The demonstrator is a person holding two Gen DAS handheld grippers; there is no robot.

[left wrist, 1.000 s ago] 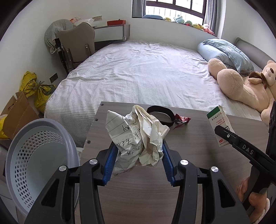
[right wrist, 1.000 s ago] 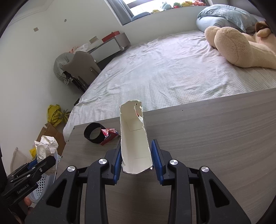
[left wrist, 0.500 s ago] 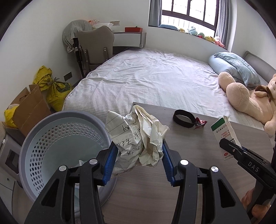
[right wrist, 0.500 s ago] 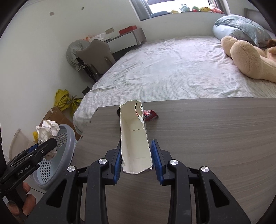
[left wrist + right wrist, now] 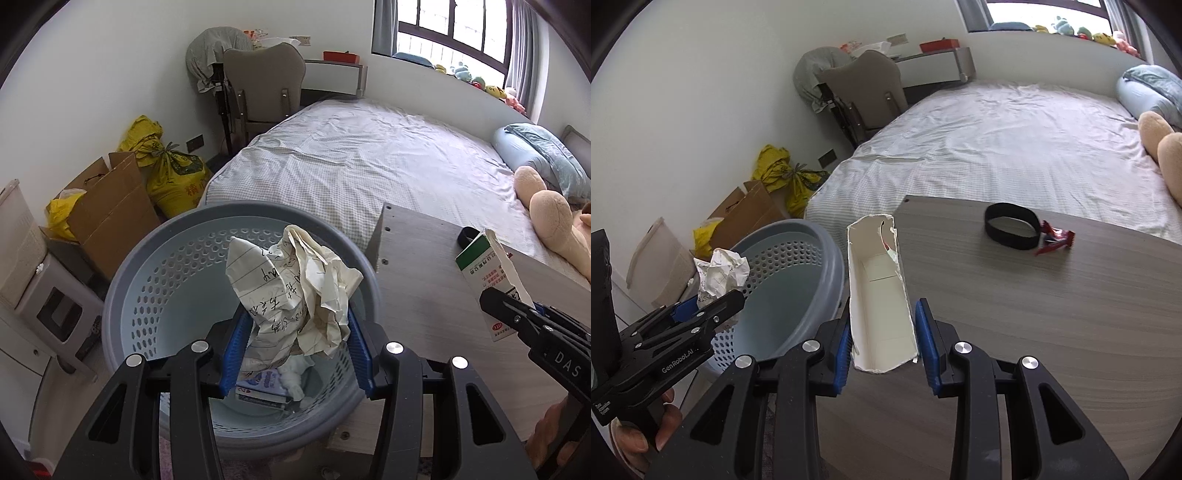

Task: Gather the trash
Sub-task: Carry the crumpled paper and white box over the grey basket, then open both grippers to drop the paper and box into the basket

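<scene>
My left gripper (image 5: 295, 354) is shut on a crumpled ball of lined paper (image 5: 291, 291) and holds it over the open blue perforated basket (image 5: 162, 273), which holds some trash at its bottom. The paper (image 5: 720, 273) and basket (image 5: 798, 236) also show in the right wrist view. My right gripper (image 5: 884, 332) is shut on a torn-open white carton (image 5: 877, 295), held above the wooden table (image 5: 1052, 314) near its left edge. The carton's green and white outside (image 5: 487, 277) shows in the left wrist view. A black band (image 5: 1012, 227) and a red wrapper (image 5: 1054, 240) lie on the table.
The basket stands on the floor against the table's left end. Beyond it are a cardboard box (image 5: 107, 206), yellow bags (image 5: 170, 173) and a white cabinet (image 5: 33, 295). A bed (image 5: 369, 162) with a plush bear (image 5: 550, 218) lies behind the table, a chair (image 5: 262, 88) at its corner.
My left gripper has swung left off the table with the paper, from beside the basket to right over its opening. My right gripper has moved left with the carton toward the table's left edge.
</scene>
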